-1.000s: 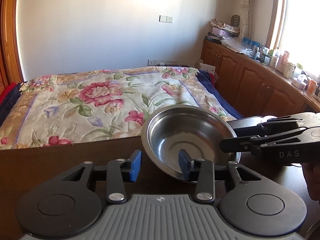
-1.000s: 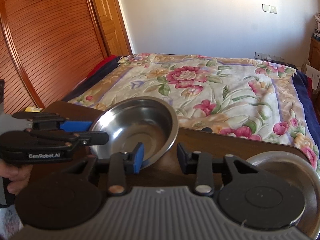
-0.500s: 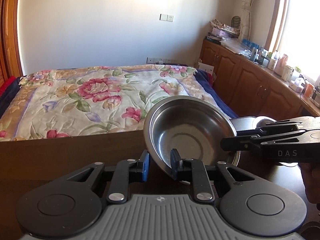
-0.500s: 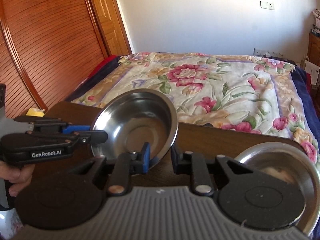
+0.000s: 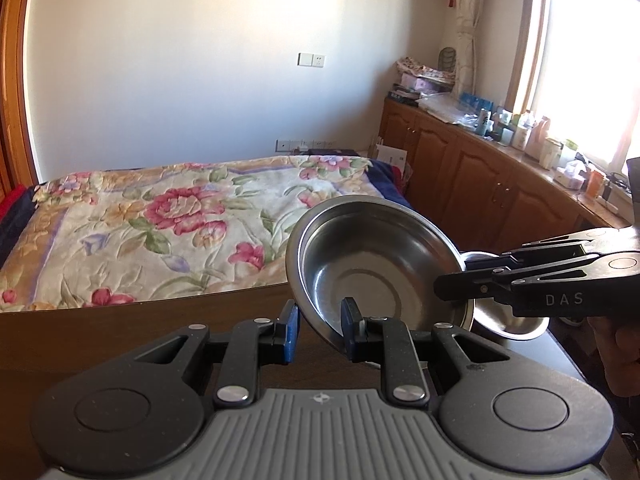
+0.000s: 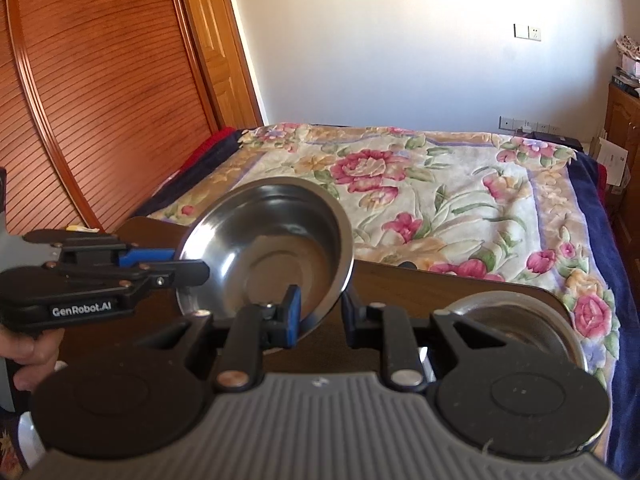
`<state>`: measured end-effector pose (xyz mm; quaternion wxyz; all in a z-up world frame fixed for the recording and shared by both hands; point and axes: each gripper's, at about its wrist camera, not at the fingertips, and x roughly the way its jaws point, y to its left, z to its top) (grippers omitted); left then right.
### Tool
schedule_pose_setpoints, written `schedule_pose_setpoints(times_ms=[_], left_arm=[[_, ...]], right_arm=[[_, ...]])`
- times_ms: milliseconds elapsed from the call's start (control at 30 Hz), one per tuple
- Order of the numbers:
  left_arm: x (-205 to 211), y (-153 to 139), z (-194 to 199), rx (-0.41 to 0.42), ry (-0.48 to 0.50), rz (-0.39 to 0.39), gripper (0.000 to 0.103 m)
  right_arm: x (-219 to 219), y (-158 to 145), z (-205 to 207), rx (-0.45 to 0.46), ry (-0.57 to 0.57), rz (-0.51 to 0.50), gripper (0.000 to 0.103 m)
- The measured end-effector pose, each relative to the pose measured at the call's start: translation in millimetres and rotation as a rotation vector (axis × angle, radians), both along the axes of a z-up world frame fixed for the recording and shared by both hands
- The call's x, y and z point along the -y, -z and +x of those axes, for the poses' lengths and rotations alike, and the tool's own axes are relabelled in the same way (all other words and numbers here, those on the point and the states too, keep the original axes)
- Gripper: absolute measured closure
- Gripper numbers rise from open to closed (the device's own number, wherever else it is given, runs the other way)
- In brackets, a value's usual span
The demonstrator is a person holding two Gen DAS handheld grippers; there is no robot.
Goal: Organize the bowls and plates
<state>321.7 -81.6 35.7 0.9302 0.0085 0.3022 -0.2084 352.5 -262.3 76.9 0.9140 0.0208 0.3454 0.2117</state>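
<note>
A shiny steel bowl (image 5: 372,272) (image 6: 272,248) hangs tilted above the dark wooden table (image 5: 120,320) (image 6: 440,284), held from two sides. My left gripper (image 5: 319,330) is shut on its near rim, with one finger inside the bowl and one outside. My right gripper (image 6: 320,314) is shut on the opposite rim in the same way; in the left wrist view it reaches in from the right (image 5: 444,288). A second steel bowl (image 5: 516,322) (image 6: 508,320) rests on the table's right end, partly hidden behind the grippers.
A bed with a floral quilt (image 5: 160,220) (image 6: 440,184) lies just past the table's far edge. Wooden cabinets with a cluttered top (image 5: 480,176) line the right wall, and a slatted wooden door (image 6: 100,100) stands on the left. A person's hand (image 5: 620,352) holds the right gripper.
Both grippers stood open around the bowl's rim a second ago; they have closed on it. The bowl has since risen off the table and tilted.
</note>
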Motion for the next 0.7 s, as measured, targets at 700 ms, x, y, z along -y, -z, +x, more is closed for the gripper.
schedule_pose_setpoints(times_ms=[700], left_arm=[[2,-15,-89,0.059,0.064,-0.001,0.079]], right_arm=[[0,-17,-80,0.029,0.030,-0.034,0.079]])
